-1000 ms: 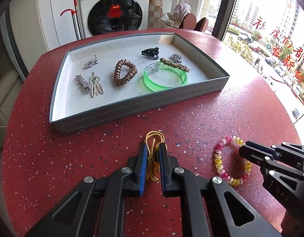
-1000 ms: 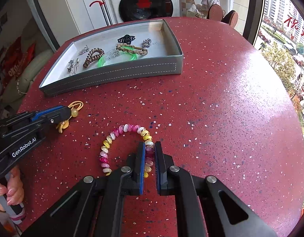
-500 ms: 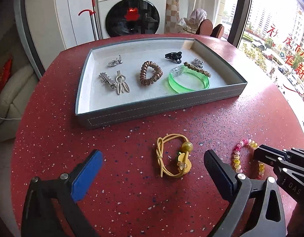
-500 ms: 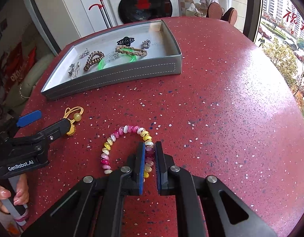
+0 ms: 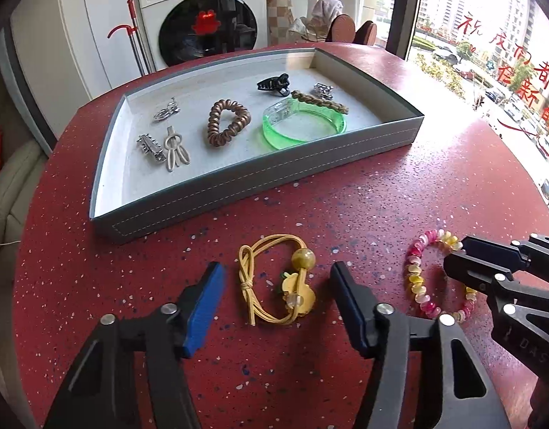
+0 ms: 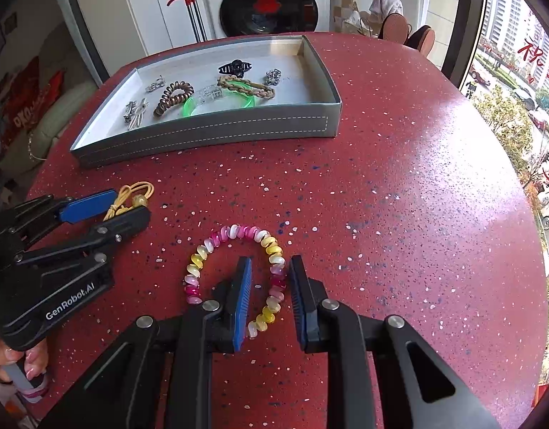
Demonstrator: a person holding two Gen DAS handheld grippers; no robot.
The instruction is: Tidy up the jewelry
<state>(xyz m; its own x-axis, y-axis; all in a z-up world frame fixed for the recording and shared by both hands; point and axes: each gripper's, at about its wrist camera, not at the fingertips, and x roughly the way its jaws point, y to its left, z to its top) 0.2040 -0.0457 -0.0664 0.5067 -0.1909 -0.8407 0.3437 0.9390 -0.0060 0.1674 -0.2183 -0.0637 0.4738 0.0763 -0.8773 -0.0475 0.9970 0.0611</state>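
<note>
Meanwhile, my left gripper (image 5: 277, 307) had narrowed from the wide spread of half a second earlier — its blue pads now stood either side of the yellow hair tie (image 5: 278, 282), apart and not touching it. A second before that, those pads had been pinched on the same tie. The tie lay flat on the table, near the tray's front wall.

To the right, my right gripper (image 6: 269, 296) had opened; earlier it was clamped on the pink-and-yellow beaded bracelet (image 6: 235, 275). Now its fingers stood apart, one inside the loop and one outside, with the beads between them — the bracelet resting on the table.

The grey tray (image 5: 260, 182) sat further back, holding, from left to right, silver clips (image 5: 151, 146), a brown spiral hair tie (image 5: 227, 121), a green bangle (image 5: 303, 125), a black claw clip (image 5: 273, 84) and a braided band (image 5: 319, 102).

The table (image 6: 399, 196) was round, red and speckled white. Behind it stood a white washing machine (image 5: 203, 18), a red-handled mop (image 5: 133, 35) at its left, and a window (image 5: 488, 35) onto the street at the right.
</note>
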